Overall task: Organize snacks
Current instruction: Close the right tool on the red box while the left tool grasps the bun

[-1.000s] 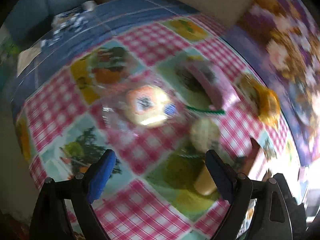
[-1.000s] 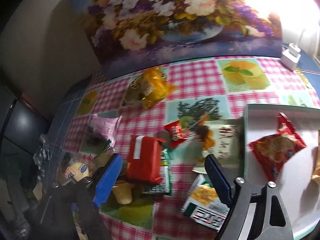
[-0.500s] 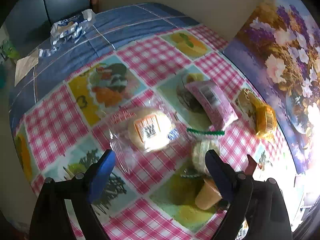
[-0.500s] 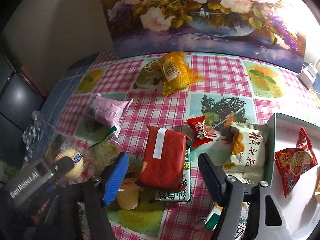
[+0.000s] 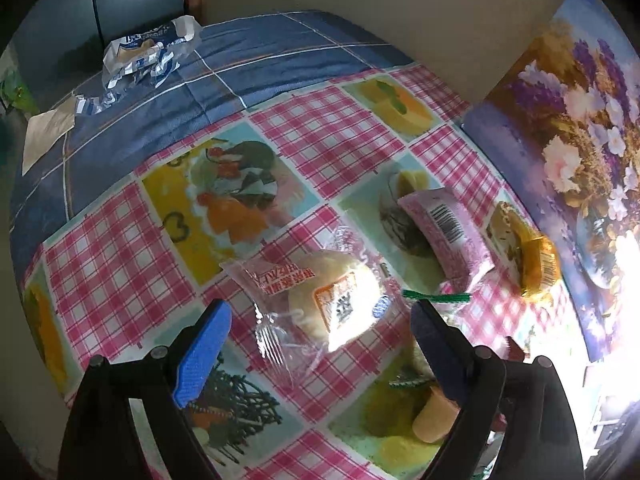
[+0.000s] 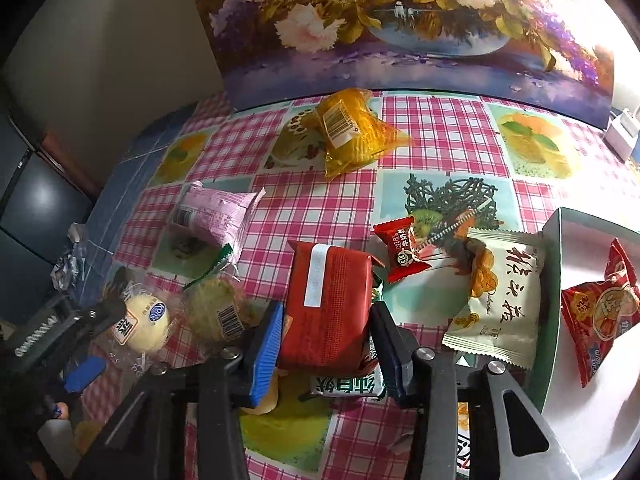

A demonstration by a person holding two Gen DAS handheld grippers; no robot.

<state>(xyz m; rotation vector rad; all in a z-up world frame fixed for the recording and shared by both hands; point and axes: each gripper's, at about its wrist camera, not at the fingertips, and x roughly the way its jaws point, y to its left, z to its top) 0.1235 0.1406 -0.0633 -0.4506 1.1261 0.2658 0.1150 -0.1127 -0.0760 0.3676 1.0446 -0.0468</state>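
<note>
Here the table (image 6: pixel 436 136) wears a glossy cloth of pink check squares and printed fruit panels, with a blue plaid cloth (image 5: pixel 248 64) beyond it where a crumpled silver wrapper (image 5: pixel 148 50) lies. A floral painting (image 6: pixel 400 20) leans against the beige wall at the table's back edge. Snacks lie scattered: a yellow packet (image 6: pixel 352 132) near the painting, a pink packet (image 6: pixel 212 216), a small red candy (image 6: pixel 400 248), a white packet (image 6: pixel 504 300) beside the grey tray (image 6: pixel 552 240), which holds a red bag (image 6: pixel 600 312). The right gripper (image 6: pixel 326 344) has just been closing its fingers, and they now press both sides of the red packet (image 6: pixel 328 304) at the middle of the table. The left gripper (image 5: pixel 320 344) hovers with fingers spread wide, holding nothing, over a wrapped bun (image 5: pixel 332 296).
</note>
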